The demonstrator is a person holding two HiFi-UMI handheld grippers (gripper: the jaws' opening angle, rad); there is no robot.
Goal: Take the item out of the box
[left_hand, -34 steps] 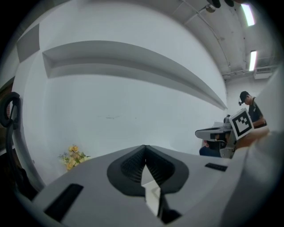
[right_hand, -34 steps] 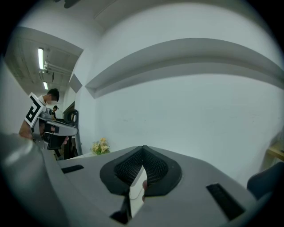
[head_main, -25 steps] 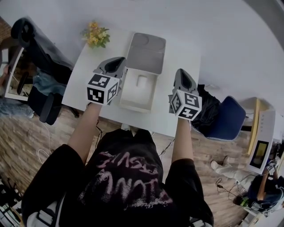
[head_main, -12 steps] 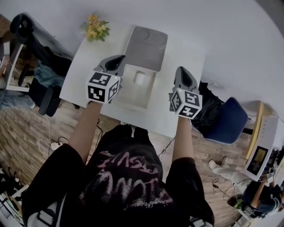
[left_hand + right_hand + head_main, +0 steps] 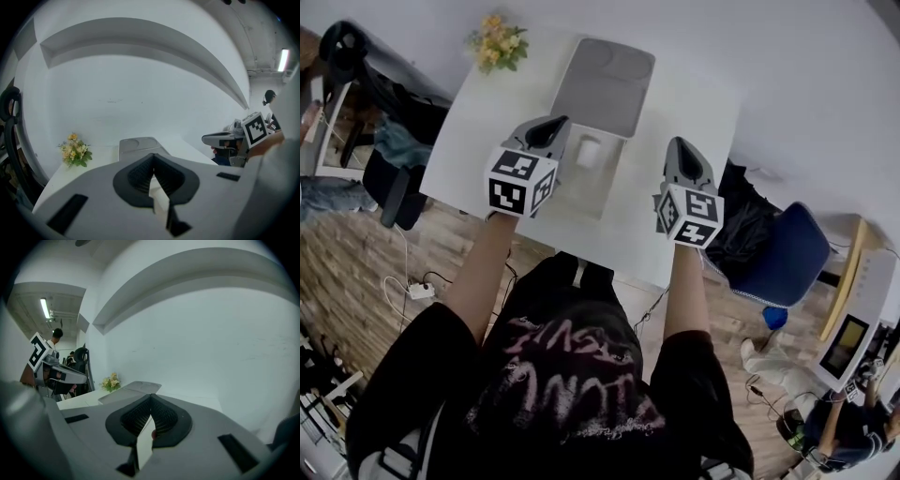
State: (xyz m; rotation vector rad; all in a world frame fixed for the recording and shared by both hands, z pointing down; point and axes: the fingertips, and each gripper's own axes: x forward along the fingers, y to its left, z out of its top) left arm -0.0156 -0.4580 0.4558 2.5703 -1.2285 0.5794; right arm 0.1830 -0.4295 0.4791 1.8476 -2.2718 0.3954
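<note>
Hovering beside open box [image 5: 592, 193], centre frame: left tool [image 5: 551, 127], right tool [image 5: 682, 150], both closed, empty. Left tool edged closer to box; item [image 5: 589, 152] untouched, extraction pending.

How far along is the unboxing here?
Done: the box is open on the table, its lid folded back. In hand: nothing. The left gripper and the right gripper hang either side of the box, both with jaws shut and empty. Left: the white item lies inside the box, not yet grasped or lifted out.
</note>
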